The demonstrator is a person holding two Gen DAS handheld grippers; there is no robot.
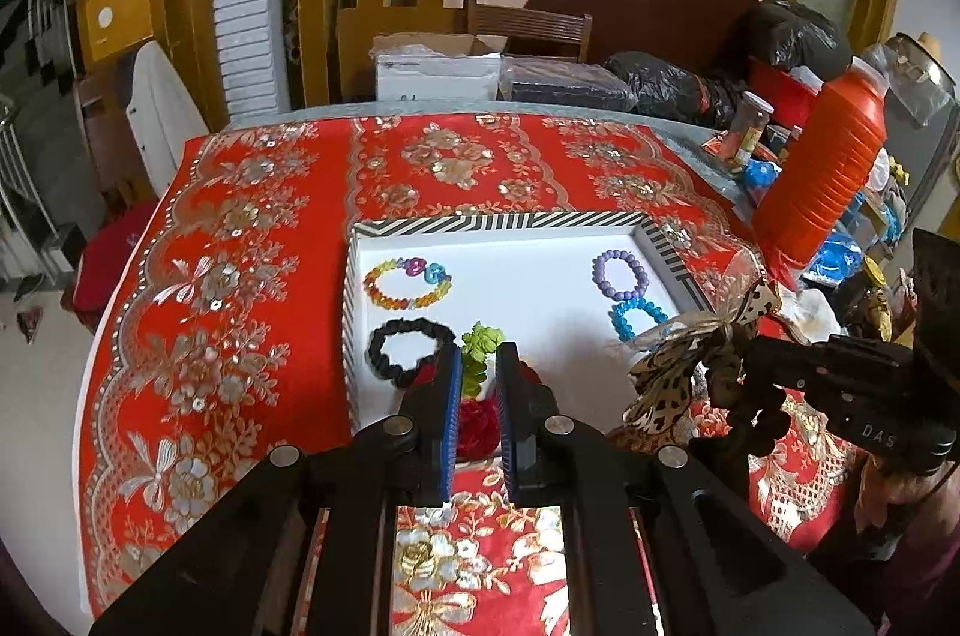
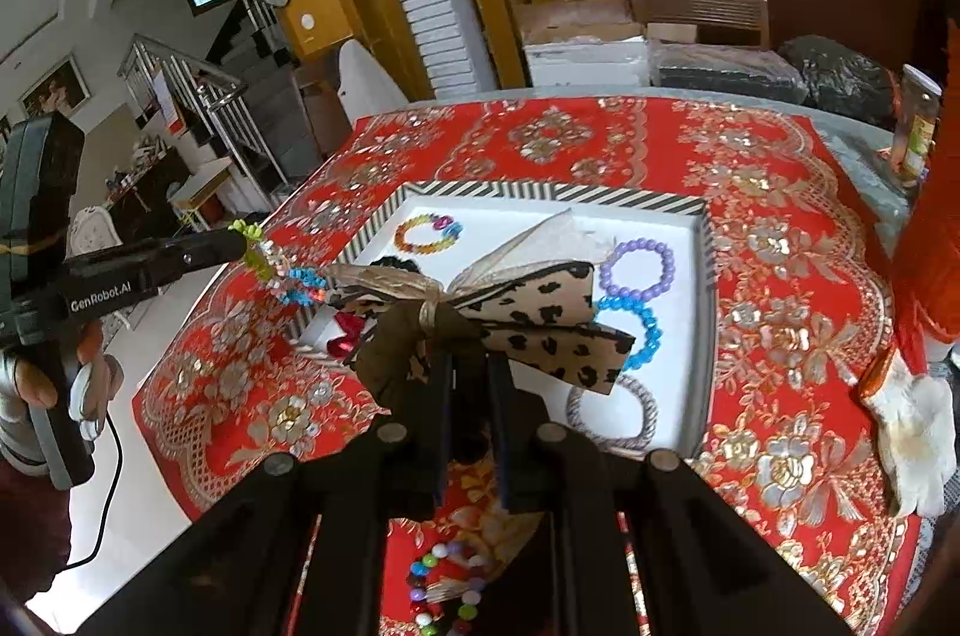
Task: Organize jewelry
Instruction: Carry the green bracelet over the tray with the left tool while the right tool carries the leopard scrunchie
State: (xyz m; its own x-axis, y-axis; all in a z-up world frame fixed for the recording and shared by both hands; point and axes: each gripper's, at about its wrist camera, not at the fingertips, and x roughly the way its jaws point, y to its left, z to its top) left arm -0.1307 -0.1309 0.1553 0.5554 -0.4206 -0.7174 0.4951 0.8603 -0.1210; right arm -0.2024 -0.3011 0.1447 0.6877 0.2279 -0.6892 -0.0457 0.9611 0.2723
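Roughly midway: tray (image 2: pixel 702 240) already holds several bracelets and hair ties, left gripper (image 1: pixel 478 366) pinches a green beaded piece (image 1: pixel 480 345), right gripper (image 2: pixel 468 366) clamps the leopard bow (image 2: pixel 528 312) above it, colourful bracelet (image 2: pixel 447 588) left on cloth.

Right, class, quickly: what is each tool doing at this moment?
Left tool: closed on the green beaded piece.
Right tool: closed on the leopard-print bow, above the striped tray.

home | staircase (image 2: pixel 198 96) | dining chair (image 2: pixel 699 15) | embroidered tablecloth (image 2: pixel 780 240)
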